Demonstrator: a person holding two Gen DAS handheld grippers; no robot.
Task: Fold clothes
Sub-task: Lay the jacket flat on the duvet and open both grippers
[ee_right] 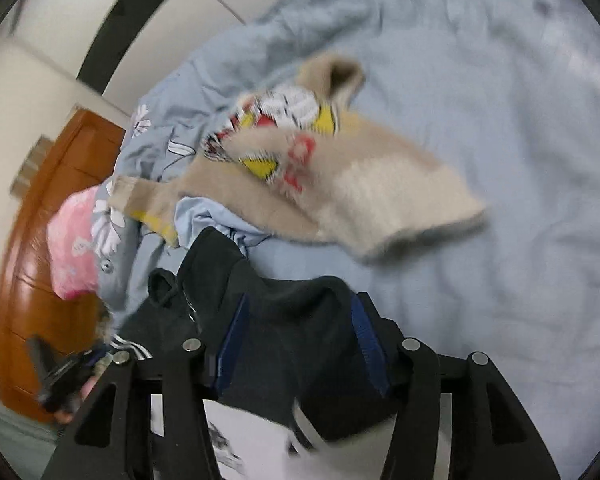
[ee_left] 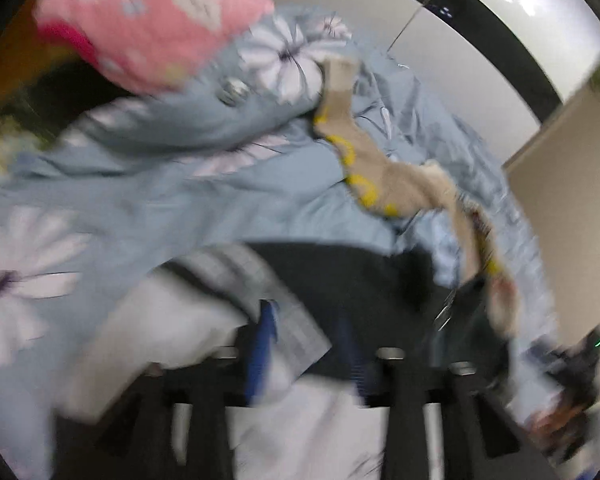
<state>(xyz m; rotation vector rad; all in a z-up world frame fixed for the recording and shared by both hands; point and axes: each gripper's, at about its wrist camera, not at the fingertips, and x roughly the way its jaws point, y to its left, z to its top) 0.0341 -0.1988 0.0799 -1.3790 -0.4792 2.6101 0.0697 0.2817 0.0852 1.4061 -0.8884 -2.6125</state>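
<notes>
A black garment with white stripes (ee_left: 340,276) hangs between my two grippers over a bed. My left gripper (ee_left: 308,344) is shut on its white-and-black edge. My right gripper (ee_right: 296,336) is shut on the black fabric (ee_right: 284,312); the cloth fills the gap between the blue pads (ee_right: 366,340). A beige fuzzy sweater with a yellow, red and white print (ee_right: 340,184) lies on the bed beyond, and shows in the left wrist view (ee_left: 384,176) as a long beige strip. The other gripper shows at the edge of each view (ee_left: 580,364) (ee_right: 60,376). Both views are blurred.
A light blue floral duvet (ee_left: 160,200) and a pale blue sheet (ee_right: 480,80) cover the bed. A pink patterned pillow (ee_left: 152,20) lies at the head, also in the right wrist view (ee_right: 72,240). An orange wooden headboard (ee_right: 32,280) stands behind it. A white wall (ee_left: 460,72) is beyond.
</notes>
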